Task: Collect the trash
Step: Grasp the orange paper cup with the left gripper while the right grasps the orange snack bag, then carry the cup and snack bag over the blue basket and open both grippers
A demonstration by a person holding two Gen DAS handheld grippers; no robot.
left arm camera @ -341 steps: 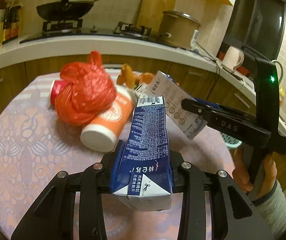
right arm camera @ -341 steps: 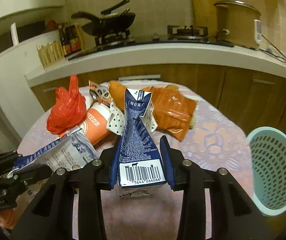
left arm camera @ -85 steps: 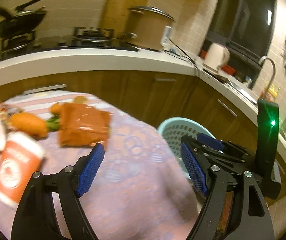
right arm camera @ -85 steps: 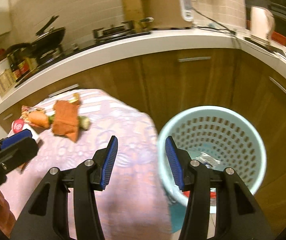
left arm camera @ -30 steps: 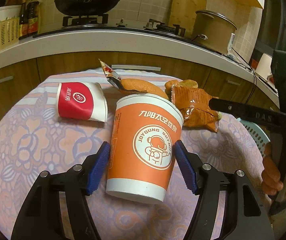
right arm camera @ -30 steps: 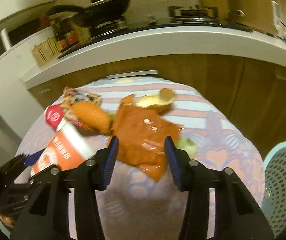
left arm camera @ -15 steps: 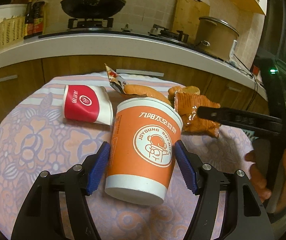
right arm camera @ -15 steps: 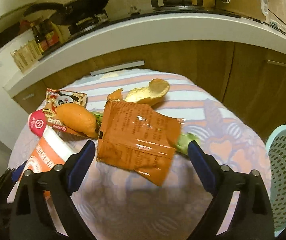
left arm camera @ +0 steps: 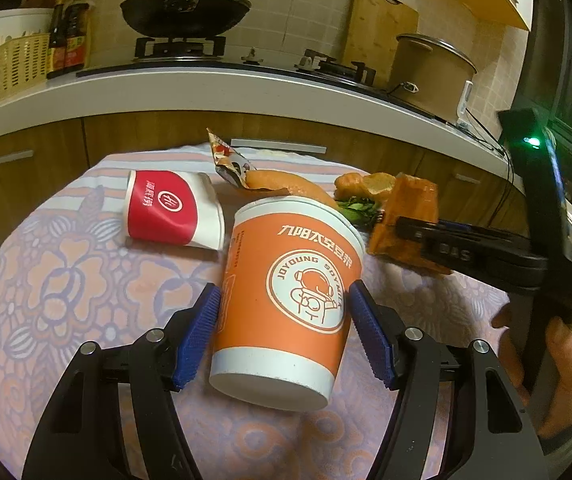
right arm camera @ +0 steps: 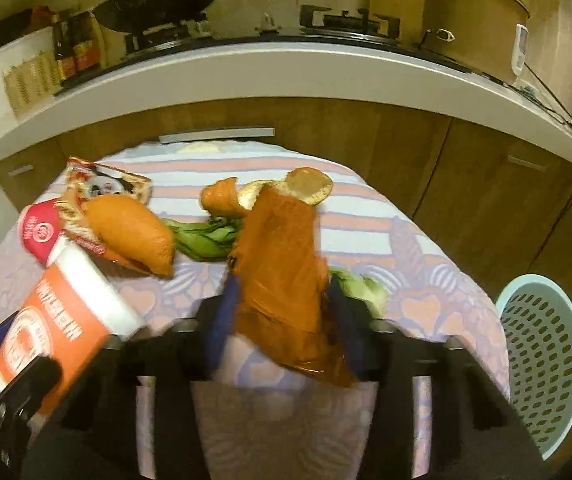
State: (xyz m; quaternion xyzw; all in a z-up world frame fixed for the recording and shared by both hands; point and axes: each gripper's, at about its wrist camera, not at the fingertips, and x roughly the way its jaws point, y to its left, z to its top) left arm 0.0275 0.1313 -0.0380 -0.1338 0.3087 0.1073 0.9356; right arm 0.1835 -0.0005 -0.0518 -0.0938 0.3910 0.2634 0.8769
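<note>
Half a second ago the right gripper (right arm camera: 281, 316) gaped over the orange snack bag (right arm camera: 281, 280); now its jaws clamp it for the laundry-style bin (right arm camera: 542, 364), while the left gripper (left arm camera: 286, 320) jaws stay apart around the soymilk cup (left arm camera: 290, 292).

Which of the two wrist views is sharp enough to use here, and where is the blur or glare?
Left wrist view: sharp, with the print on the orange cup readable between the left tongs; fisheye bends the counter edge. Right wrist view: motion-blurred, with the right tongs and orange wrapper smeared, and no strong glare. Both are dim and warm-lit.
</note>
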